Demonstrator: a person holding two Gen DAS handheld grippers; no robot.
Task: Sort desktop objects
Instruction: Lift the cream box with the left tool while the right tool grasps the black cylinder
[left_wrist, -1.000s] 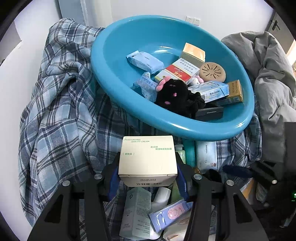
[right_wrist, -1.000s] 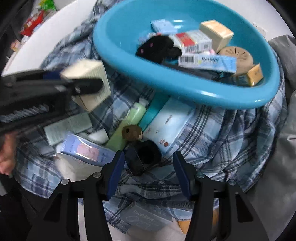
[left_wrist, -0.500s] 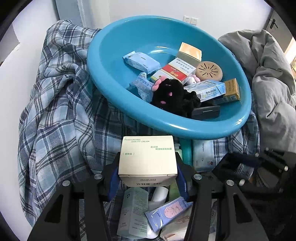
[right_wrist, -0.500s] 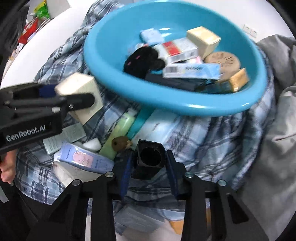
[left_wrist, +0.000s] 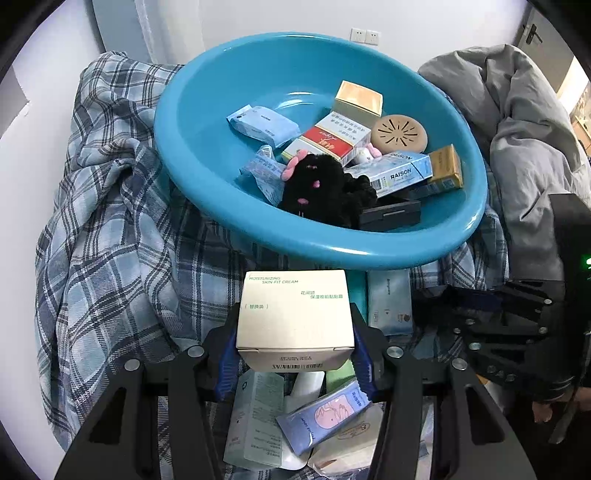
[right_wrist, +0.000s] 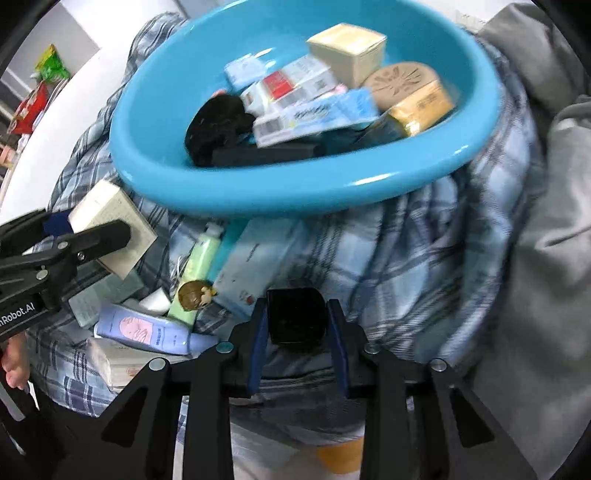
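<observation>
The left gripper (left_wrist: 295, 347) clamps a cream-coloured skin-cream box (left_wrist: 294, 317) between its blue pads, held above the clutter on the plaid cloth (left_wrist: 110, 266), just near of the blue basin (left_wrist: 332, 254). The right gripper (right_wrist: 297, 341) has just been closing and now pinches a small black box (right_wrist: 296, 319) squarely between its fingers, to the right of the pale green tube (right_wrist: 201, 262) and lilac tube (right_wrist: 147, 330). The basin, farther off, holds cartons, a black plush toy (left_wrist: 325, 188) and a round tan disc (left_wrist: 399, 134).
</observation>
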